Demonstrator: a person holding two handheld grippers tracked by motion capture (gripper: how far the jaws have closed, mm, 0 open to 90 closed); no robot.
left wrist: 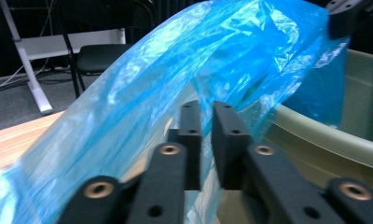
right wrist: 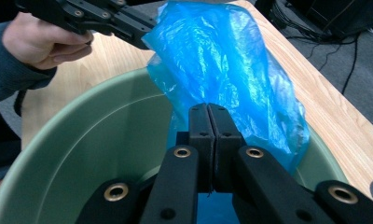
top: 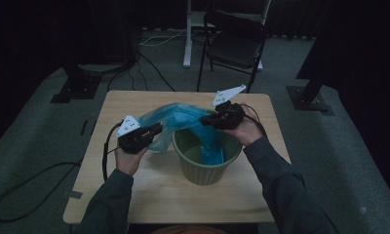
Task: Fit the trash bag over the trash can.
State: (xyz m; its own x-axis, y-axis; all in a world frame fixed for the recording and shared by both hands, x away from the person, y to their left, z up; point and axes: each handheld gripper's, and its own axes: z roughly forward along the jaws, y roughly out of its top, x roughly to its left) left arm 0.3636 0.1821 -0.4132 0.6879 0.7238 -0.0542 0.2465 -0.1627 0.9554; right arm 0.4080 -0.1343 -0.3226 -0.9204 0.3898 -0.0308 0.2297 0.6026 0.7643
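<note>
Right hand-held gripper (right wrist: 214, 122): jaws pressed together, clamped on blue plastic bag (right wrist: 222, 60) over green bin (right wrist: 82, 140). Left hand-held gripper (left wrist: 207, 116): jaws slightly apart, bag film between them.

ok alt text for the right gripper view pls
The right tongs, jaws pressed together, pinch a crinkled blue plastic bag over the mouth of a green bin. At upper left, the left tongs meet the bag's far edge, a hand behind them, above a wooden table.
</note>
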